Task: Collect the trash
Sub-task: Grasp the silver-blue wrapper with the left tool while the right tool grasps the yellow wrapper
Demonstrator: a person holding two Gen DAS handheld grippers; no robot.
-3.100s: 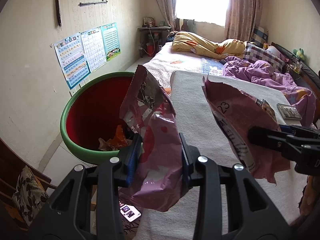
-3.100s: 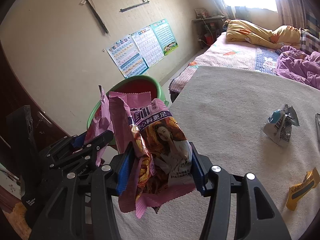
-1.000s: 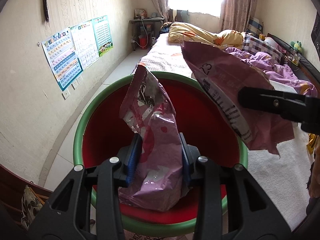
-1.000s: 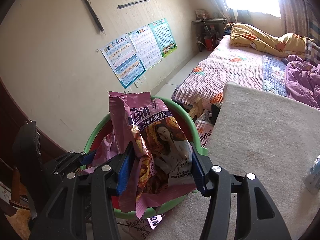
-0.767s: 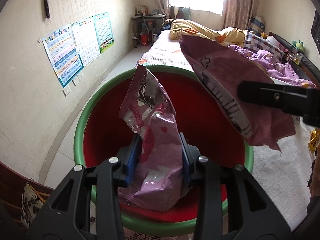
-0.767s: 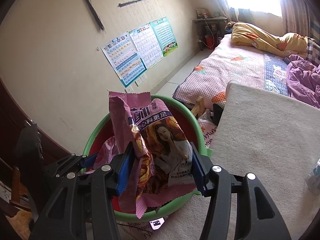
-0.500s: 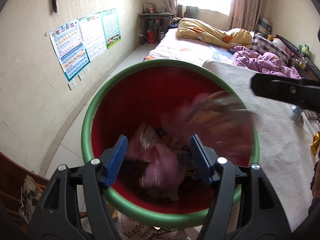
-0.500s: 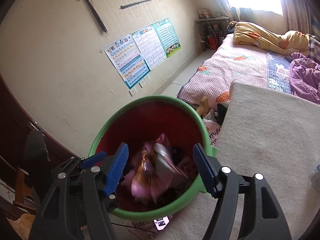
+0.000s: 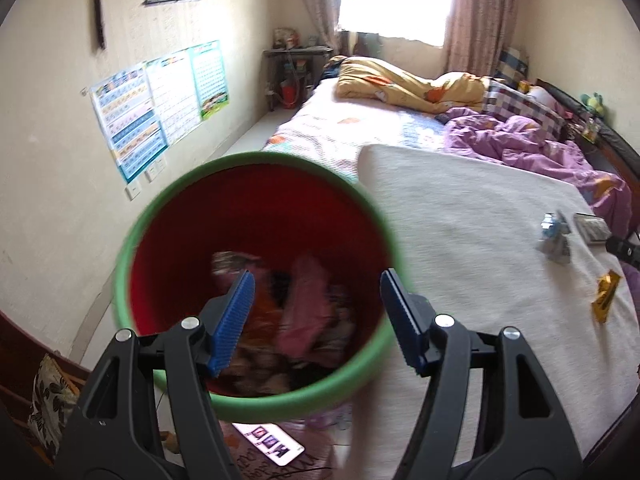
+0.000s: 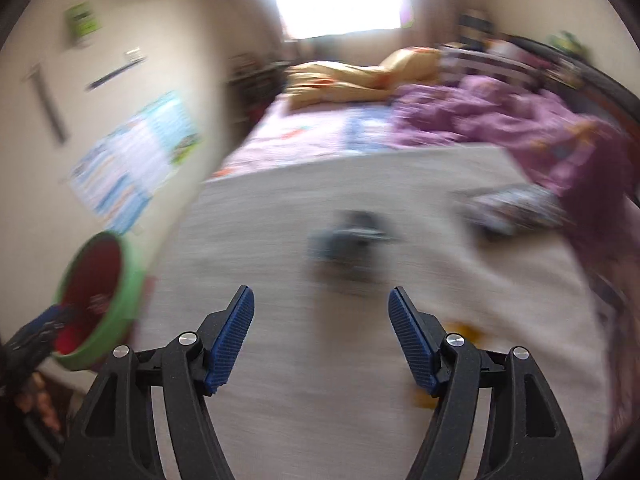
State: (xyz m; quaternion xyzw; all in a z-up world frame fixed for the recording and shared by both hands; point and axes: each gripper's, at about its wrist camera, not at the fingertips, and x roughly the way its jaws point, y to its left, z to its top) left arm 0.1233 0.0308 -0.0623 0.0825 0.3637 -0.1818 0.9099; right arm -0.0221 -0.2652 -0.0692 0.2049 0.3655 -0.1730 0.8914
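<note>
Left wrist view: left gripper (image 9: 316,320) hangs over the bin (image 9: 132,240), green rim, red inside. Jaws stand apart, nothing between the blue pads. Pink wrappers (image 9: 304,312) lie blurred at the bin's bottom among other litter. White blanket (image 9: 460,240) at 3 o'clock of the bin; on it a crumpled silver-blue wrapper (image 9: 555,238) and, toward 5 o'clock from that, a yellow wrapper (image 9: 606,295).

Right wrist view, heavily smeared: right gripper (image 10: 320,336) over the blanket, jaws wide and empty. Silver-blue wrapper at 12 o'clock ahead of the fingertips, clear of them. Bin at 9 o'clock.
</note>
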